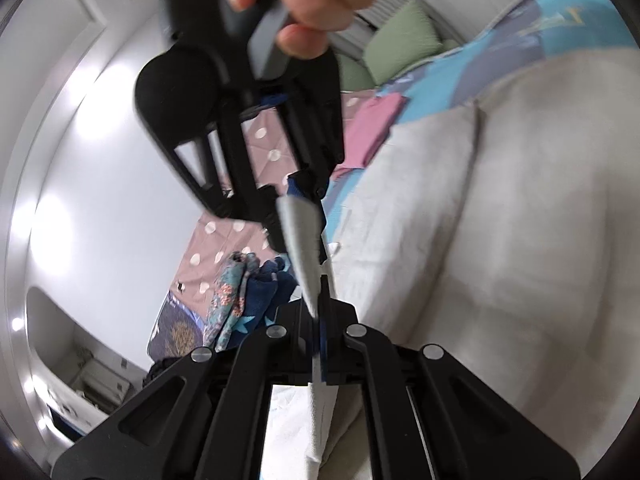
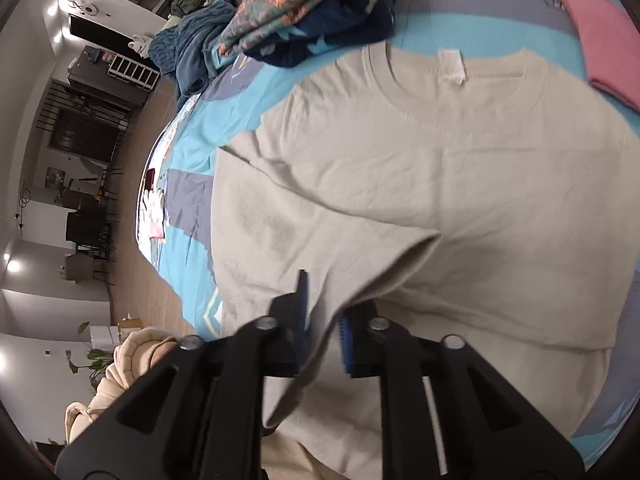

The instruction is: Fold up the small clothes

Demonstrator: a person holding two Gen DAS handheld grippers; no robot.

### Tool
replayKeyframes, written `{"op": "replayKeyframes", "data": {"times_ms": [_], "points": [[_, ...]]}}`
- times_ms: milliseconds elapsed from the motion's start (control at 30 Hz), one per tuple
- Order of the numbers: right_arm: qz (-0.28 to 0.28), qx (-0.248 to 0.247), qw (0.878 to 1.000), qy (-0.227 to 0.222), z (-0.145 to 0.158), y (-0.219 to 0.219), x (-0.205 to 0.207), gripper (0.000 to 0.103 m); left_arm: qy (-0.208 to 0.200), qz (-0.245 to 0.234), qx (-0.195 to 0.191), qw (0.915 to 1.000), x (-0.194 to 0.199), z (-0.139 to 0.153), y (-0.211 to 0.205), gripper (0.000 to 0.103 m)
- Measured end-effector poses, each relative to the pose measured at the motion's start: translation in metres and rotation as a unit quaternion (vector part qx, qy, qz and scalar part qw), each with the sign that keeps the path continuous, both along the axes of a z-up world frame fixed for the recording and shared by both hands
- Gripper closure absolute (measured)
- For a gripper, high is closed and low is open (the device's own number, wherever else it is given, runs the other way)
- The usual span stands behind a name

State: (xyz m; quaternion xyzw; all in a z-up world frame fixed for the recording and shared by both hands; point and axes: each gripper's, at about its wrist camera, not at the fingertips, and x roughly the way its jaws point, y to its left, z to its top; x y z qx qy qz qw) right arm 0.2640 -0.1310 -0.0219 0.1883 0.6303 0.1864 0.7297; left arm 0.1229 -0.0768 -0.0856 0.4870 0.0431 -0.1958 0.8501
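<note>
A beige T-shirt (image 2: 420,168) lies spread on the blue patterned bedspread (image 2: 192,128), its collar and white label at the far side. My right gripper (image 2: 322,332) is shut on the shirt's lifted edge, which runs up between its blue pads. In the left wrist view the same shirt (image 1: 500,220) fills the right side. My left gripper (image 1: 320,320) is shut on a taut fold of the shirt. The right gripper (image 1: 298,196), held by a hand, shows just beyond it, gripping the same strip of cloth.
A pile of unfolded clothes (image 2: 304,12), floral and dark blue, sits at the far end of the bed. A folded pink garment (image 2: 600,40) lies beside the collar. Green pillows (image 1: 400,40) lie at the bed's head. The room floor (image 2: 132,200) is off the left edge.
</note>
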Motion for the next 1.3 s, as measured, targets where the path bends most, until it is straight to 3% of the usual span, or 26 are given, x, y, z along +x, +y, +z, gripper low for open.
{"op": "replayKeyframes", "data": {"times_ms": [67, 233, 400, 667, 833, 1000, 1300], "points": [[-0.004, 0.019, 1.0, 0.003, 0.0, -0.007, -0.001, 0.094, 0.001, 0.007, -0.012, 0.9999, 0.001, 0.004, 0.0, 0.101], [-0.003, 0.009, 1.0, -0.018, 0.006, -0.005, -0.003, 0.1, 0.006, 0.015, -0.036, 0.9992, -0.001, 0.009, -0.002, 0.101], [0.046, -0.027, 0.996, -0.065, 0.043, 0.015, 0.013, 0.1, 0.003, 0.034, -0.074, 0.9966, 0.011, 0.024, -0.006, 0.101], [0.11, -0.077, 0.979, -0.152, 0.128, 0.043, 0.038, 0.1, -0.023, 0.073, -0.194, 0.9781, 0.042, 0.093, -0.014, 0.101], [0.114, -0.101, 0.969, -0.193, 0.166, 0.031, 0.04, 0.1, -0.036, 0.067, -0.239, 0.9681, 0.054, 0.125, -0.034, 0.101], [0.09, -0.102, 0.973, -0.186, 0.149, 0.001, 0.036, 0.1, -0.006, 0.048, -0.246, 0.968, 0.056, 0.12, -0.057, 0.101], [0.002, -0.071, 0.986, -0.148, 0.09, -0.088, 0.036, 0.1, 0.053, 0.037, -0.227, 0.9717, 0.061, 0.074, -0.112, 0.101]]}}
